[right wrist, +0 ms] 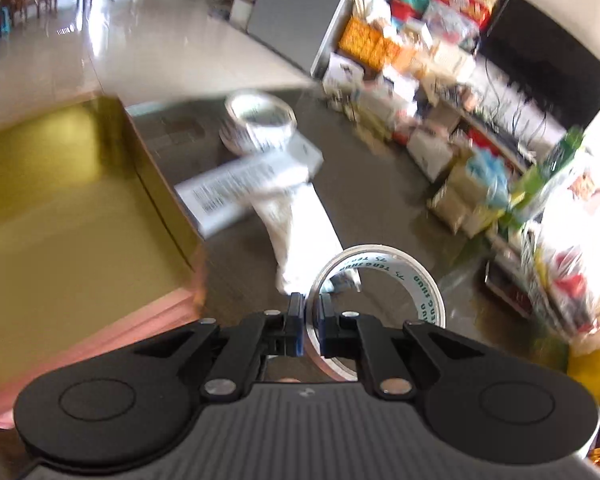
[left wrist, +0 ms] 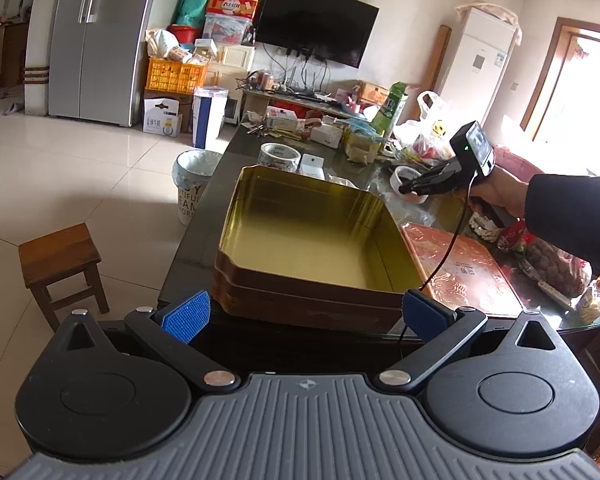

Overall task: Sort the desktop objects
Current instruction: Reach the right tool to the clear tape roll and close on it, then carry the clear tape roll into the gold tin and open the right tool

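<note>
An open gold-lined tin box (left wrist: 308, 240) sits on the dark table, straight ahead of my left gripper (left wrist: 306, 312), which is open and holds nothing. My right gripper (right wrist: 310, 314) is shut on the rim of a clear tape roll (right wrist: 416, 280) with green lettering on its core, just right of the tin (right wrist: 60, 208). In the left wrist view the right gripper (left wrist: 404, 189) is past the tin's far right corner, holding that tape roll (left wrist: 402, 174). A second printed tape roll (left wrist: 280, 155) and a white box (left wrist: 312, 166) lie beyond the tin.
The tin's orange lid (left wrist: 460, 268) lies right of it. Snack bags (left wrist: 556, 264), plastic bags and cartons (left wrist: 392, 106) crowd the table's right and far side. A wooden stool (left wrist: 60, 268) and a lined bin (left wrist: 194, 184) stand on the floor at left.
</note>
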`<state>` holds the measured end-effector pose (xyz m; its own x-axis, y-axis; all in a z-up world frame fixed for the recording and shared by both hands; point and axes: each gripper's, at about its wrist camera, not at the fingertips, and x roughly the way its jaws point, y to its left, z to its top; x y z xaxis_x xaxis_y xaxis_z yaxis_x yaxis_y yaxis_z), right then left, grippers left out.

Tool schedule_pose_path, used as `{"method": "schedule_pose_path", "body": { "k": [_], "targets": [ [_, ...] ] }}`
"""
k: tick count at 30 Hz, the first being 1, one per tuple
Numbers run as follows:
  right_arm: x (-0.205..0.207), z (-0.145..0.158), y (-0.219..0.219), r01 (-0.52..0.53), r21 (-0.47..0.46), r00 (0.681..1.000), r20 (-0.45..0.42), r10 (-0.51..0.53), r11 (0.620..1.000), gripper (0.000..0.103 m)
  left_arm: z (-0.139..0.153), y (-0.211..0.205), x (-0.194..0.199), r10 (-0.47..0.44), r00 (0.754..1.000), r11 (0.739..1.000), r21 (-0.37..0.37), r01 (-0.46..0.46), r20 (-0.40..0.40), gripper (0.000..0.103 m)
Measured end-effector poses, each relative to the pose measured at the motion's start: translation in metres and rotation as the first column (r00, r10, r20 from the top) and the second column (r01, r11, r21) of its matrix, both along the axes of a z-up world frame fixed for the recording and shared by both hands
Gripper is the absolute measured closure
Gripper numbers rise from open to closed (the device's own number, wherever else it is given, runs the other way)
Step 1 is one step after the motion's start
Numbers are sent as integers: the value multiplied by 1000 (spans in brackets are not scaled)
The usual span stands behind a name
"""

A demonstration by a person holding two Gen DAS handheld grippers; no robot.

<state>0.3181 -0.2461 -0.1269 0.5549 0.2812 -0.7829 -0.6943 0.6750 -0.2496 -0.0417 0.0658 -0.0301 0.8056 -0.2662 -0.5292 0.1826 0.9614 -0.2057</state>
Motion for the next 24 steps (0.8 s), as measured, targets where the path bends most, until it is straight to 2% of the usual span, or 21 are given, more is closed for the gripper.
{"method": "schedule_pose_path", "body": {
  "k": [10,11,14,17,18,21,24],
  "targets": [
    [-79,48,73,-217,64,976,17,217,974,96,6,0,-13,-21,999,999,-34,22,28,1],
    [-82,44,81,-225,61,974,1,225,972,96,7,0,-15,-21,999,999,-32,22,32,1],
    [-69,12,98,-201,31,976,-80,203,979,95,10,4,-20,-12,999,999,-31,13,32,1],
    [-57,-5,99,-160,11,981,-111,160,987,95,10,9,-24,1,1000,999,-35,0,26,1],
    [-56,-5,97,-147,14,983,-109,147,989,94,10,11,-25,5,1000,999,-38,-4,24,1],
    [-59,5,89,-130,49,988,-81,133,990,78,9,14,-23,13,1000,998,-56,-12,18,1],
    [-69,25,78,-135,108,990,-32,139,985,75,6,14,-17,10,1000,998,-63,-9,11,1]
  ]
}}
